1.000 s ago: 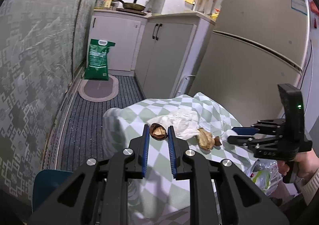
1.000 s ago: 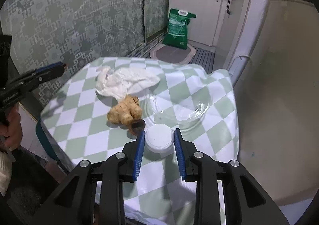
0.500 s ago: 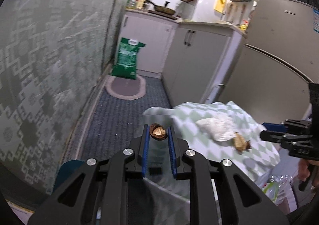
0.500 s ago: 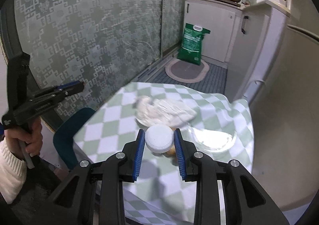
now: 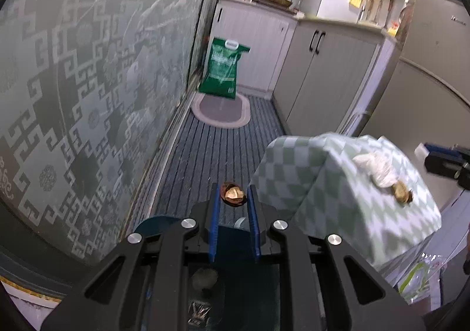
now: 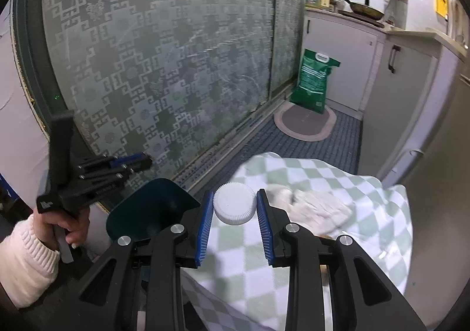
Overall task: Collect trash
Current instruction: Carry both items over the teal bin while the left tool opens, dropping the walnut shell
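Our left gripper [image 5: 233,202] has its fingers clamped on a brown nut shell [image 5: 233,198], carried off the bench [image 5: 337,190] over the floor. Our right gripper [image 6: 234,209] pinches a white ribbed cap [image 6: 234,202] at its rim, above the bench edge. Both holds sit at the very fingertips, so a jolt could flick either piece loose. The shell's long axis runs 9 to 3 across the fingers, its hollow facing us; the round cap has no long axis, its flat face toward 12.

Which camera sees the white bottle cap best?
The right wrist view: the white cap sits large and sharp, pinched by the right gripper. The left wrist view shows only that gripper's tip, no cap.
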`<state>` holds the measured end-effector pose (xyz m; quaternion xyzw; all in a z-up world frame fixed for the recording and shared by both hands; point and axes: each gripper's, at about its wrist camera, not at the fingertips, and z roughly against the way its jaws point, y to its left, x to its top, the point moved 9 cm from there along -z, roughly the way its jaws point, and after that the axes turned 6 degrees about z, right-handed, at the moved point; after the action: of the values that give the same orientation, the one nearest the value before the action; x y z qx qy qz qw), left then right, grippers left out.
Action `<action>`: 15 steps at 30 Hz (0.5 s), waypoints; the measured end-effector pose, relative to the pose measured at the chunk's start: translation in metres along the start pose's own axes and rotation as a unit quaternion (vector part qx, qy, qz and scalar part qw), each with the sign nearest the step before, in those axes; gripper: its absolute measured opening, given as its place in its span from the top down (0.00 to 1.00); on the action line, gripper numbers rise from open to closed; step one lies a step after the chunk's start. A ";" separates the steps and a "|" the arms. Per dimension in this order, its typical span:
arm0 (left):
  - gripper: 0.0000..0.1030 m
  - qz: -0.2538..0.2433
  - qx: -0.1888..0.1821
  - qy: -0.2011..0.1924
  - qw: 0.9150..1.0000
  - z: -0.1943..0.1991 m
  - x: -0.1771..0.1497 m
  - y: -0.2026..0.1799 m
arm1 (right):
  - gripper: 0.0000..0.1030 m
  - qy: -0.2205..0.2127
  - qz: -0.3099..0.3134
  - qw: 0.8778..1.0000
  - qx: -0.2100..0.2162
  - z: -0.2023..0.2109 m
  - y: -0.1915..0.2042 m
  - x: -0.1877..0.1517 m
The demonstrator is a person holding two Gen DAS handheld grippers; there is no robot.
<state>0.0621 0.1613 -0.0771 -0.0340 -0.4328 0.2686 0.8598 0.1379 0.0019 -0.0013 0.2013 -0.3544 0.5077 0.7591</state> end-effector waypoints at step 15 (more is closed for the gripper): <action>0.81 -0.011 0.042 0.109 0.993 -0.025 -0.040 0.045 | 0.71 0.029 0.024 0.998 0.060 -0.042 0.064 0.024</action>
<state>0.0428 0.1848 -0.1350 -0.0220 -0.3251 0.2719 0.9055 0.0994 0.0711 -0.0150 0.2234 -0.3060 0.5514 0.7432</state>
